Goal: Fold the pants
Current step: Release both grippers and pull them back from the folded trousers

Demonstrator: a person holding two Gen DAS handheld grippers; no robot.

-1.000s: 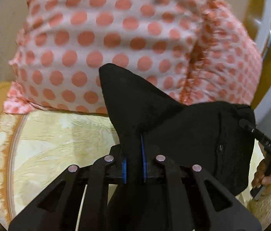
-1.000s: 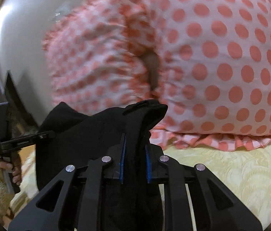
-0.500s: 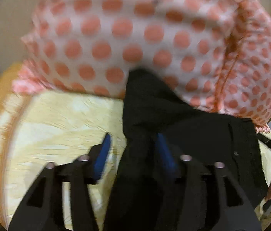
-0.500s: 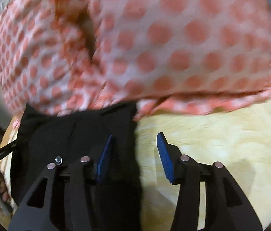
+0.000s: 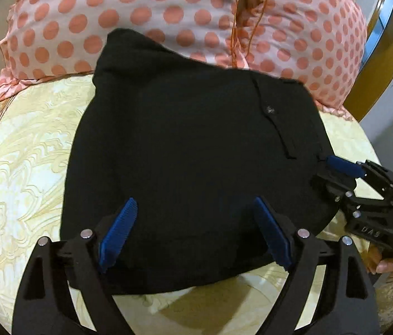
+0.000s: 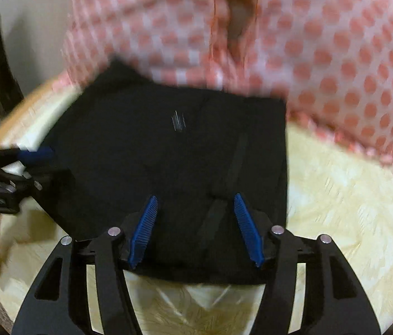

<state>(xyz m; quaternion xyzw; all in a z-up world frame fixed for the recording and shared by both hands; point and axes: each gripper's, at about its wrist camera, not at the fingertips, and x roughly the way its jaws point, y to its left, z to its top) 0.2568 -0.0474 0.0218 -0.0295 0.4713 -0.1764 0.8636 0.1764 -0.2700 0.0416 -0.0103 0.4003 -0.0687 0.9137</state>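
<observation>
Though right view blurs, pants (image 5: 196,153) apparently lie loose between spread jaws.

The black pants (image 5: 190,153) are soft, dull cloth with a small shiny metal button (image 5: 269,109). Under the pants lies a yellow bedspread (image 5: 23,173), smooth cloth with a slight shine. Behind the pants, the dotted pillow (image 5: 168,8) is thin matt cloth. Both grippers (image 5: 193,231) (image 6: 196,229) are matt black plastic with ribbed blue pads (image 5: 118,231) and shiny metal pins.

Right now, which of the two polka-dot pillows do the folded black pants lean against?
The left pillow, left of the frilled seam: the black pants' raised far corner overlaps it. The right pillow sits just behind their far edge.
</observation>
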